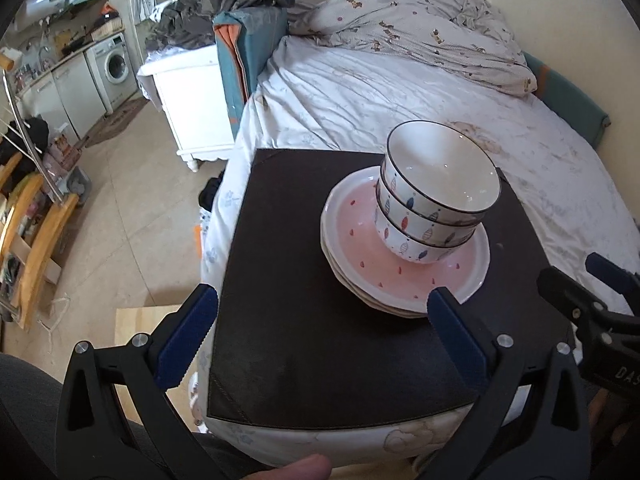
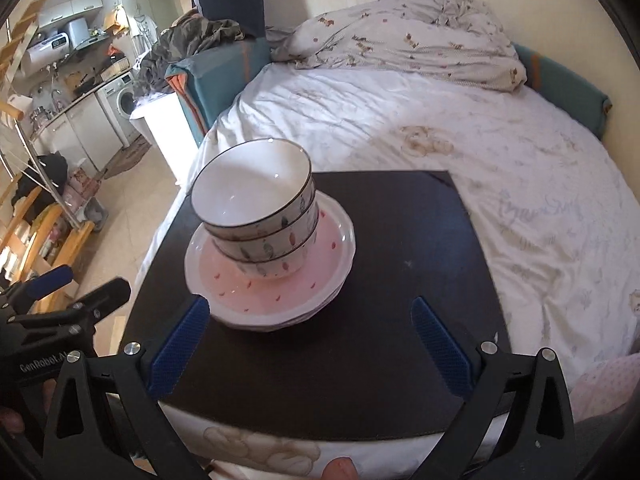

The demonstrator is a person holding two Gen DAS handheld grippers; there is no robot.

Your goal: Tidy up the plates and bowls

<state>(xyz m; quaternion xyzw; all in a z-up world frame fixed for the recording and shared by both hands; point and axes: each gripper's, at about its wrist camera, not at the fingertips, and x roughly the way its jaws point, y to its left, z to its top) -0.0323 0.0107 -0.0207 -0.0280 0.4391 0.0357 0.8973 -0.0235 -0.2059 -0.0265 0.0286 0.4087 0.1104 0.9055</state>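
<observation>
On the dark mat [image 1: 320, 360] sit three nested bowls [image 1: 436, 204], stacked on a pile of pink plates [image 1: 400, 276]. Your left gripper [image 1: 320, 336] hovers low before them, jaws spread wide and holding nothing, its right finger just beside the plate rim. Your right gripper [image 2: 308, 344] is likewise wide open and empty, level with the stack's near edge. Beneath the mat lies a bed [image 2: 520, 184] with rumpled sheets; a kitchen with a washing machine [image 1: 114, 66] is far left.

Black plastic tongs [image 1: 320, 320] carry ribbed blue pads [image 2: 180, 350], silver screws and white "GenRobot.AI" lettering.
</observation>
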